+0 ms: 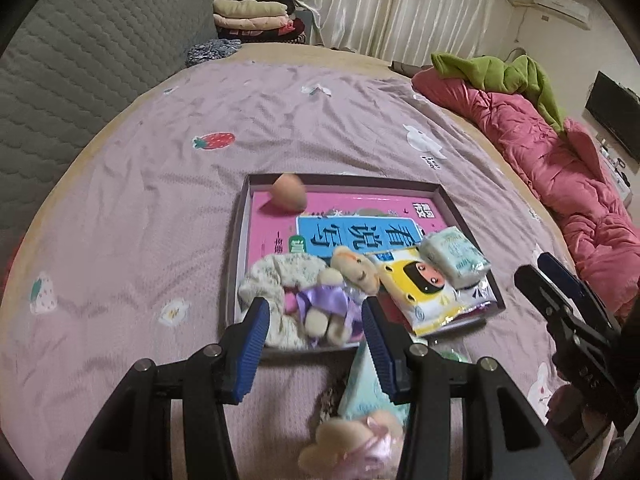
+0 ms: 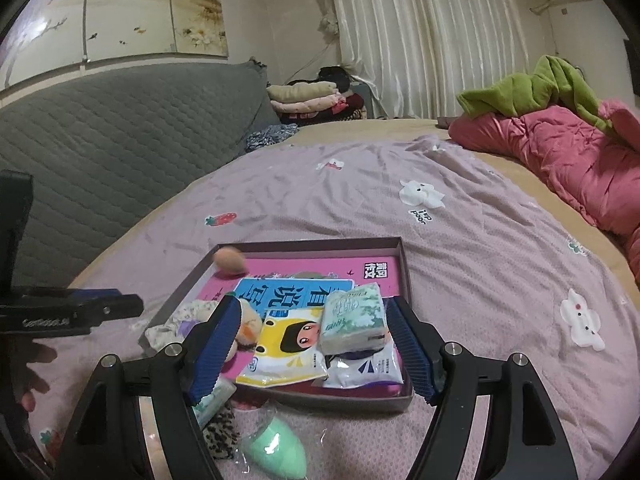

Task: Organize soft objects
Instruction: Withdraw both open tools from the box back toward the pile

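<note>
A shallow dark box (image 1: 240, 236) (image 2: 405, 272) lies on the bed with a pink book inside. It holds an orange sponge egg (image 1: 289, 197) (image 2: 229, 260), a cream scrunchie (image 1: 276, 276), a plush bear in a purple dress (image 1: 336, 292), a yellow wipes pack (image 1: 420, 292) (image 2: 286, 344) and a tissue pack (image 1: 454, 256) (image 2: 352, 320). My left gripper (image 1: 316, 320) is open and empty just above the bear. My right gripper (image 2: 312, 344) is open and empty over the packs. A second bear (image 1: 356, 440), a green sponge (image 2: 276, 446) and a leopard scrunchie (image 2: 220, 432) lie in front of the box.
A pink quilt (image 1: 560, 168) (image 2: 560, 152) with a green garment (image 2: 532, 88) runs along the bed's right side. A grey padded headboard (image 1: 80, 60) (image 2: 120, 140) stands at left. Folded clothes (image 1: 256, 16) are stacked at the back.
</note>
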